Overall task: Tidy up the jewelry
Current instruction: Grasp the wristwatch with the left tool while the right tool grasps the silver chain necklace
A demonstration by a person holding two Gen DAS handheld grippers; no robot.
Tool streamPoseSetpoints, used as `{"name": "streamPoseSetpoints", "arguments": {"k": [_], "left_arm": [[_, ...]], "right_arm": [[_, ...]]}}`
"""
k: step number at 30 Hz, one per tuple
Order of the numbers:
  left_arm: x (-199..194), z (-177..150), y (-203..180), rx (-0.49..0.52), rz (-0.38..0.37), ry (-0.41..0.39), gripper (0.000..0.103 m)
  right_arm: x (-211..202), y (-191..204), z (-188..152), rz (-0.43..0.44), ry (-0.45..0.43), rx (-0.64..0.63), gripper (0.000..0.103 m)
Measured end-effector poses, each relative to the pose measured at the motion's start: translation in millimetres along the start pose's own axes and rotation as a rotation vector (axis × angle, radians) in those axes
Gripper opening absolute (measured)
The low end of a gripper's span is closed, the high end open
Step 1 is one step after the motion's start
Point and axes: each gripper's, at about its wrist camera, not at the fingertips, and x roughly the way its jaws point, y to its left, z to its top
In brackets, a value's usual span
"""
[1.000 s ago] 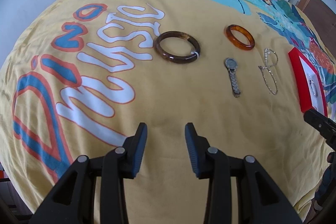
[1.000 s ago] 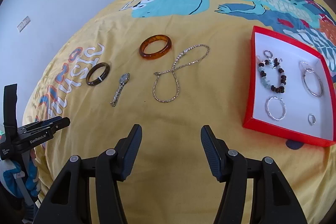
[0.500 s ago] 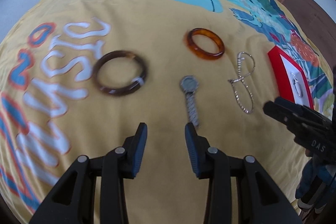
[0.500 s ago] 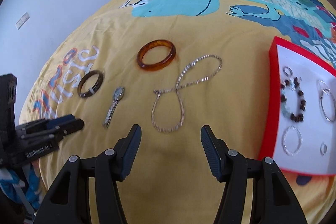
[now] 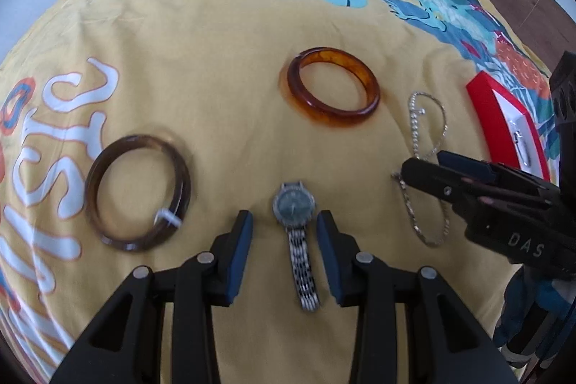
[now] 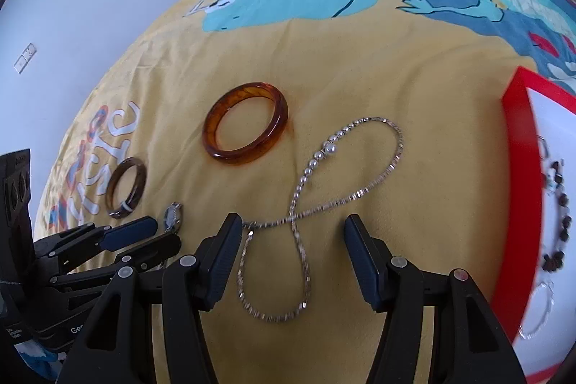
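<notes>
On the yellow bedspread lie a silver watch (image 5: pixel 296 221), a dark brown bangle (image 5: pixel 138 191), an amber bangle (image 5: pixel 333 87) and a silver chain necklace (image 6: pixel 316 204). My left gripper (image 5: pixel 284 224) is open, its fingers on either side of the watch, low over it. My right gripper (image 6: pixel 291 233) is open, straddling the lower loop of the necklace. The right gripper also shows in the left wrist view (image 5: pixel 468 182), over the necklace (image 5: pixel 428 164). The watch (image 6: pixel 172 215) peeks out beside the left gripper (image 6: pixel 136 236) in the right wrist view.
A red tray with a white lining (image 6: pixel 518 189) sits at the right, holding a dark beaded bracelet (image 6: pixel 559 222) and silver hoops (image 6: pixel 540 308). The amber bangle (image 6: pixel 246 126) and brown bangle (image 6: pixel 126 188) lie beyond the grippers. White wardrobes stand behind the bed.
Both grippers have moved forward and down: the left one from open cloth to astride the watch, the right one leftward to astride the necklace. Both stayed open.
</notes>
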Motion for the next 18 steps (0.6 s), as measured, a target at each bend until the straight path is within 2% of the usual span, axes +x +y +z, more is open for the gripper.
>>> {"name": "streamPoseSetpoints", "arguments": {"k": [4, 6, 7, 9, 12, 18], "left_arm": [[8.3, 4.1, 2.6, 0.01, 0.0, -0.005, 0.035], [9.1, 3.6, 2.1, 0.018, 0.003, -0.015, 0.034], [8.9, 2.0, 1.4, 0.025, 0.006, -0.023, 0.034], [8.0, -0.5, -1.3, 0.043, 0.014, -0.035, 0.027], [3.7, -4.1, -4.3, 0.055, 0.01, -0.041, 0.022], [-11.9, -13.9, -7.3, 0.043, -0.004, -0.04, 0.022]], "right_arm": [[12.8, -5.4, 4.8, -0.006, 0.003, 0.013, 0.055], [16.4, -8.7, 6.8, -0.018, 0.002, 0.021, 0.041], [16.7, -10.6, 6.9, -0.02, -0.001, 0.027, 0.037], [15.5, -15.6, 5.0, -0.015, -0.004, 0.043, 0.021], [12.2, -20.2, -1.8, 0.003, 0.004, 0.059, 0.008], [-8.1, -11.7, -20.1, 0.006, -0.004, 0.027, 0.004]]}}
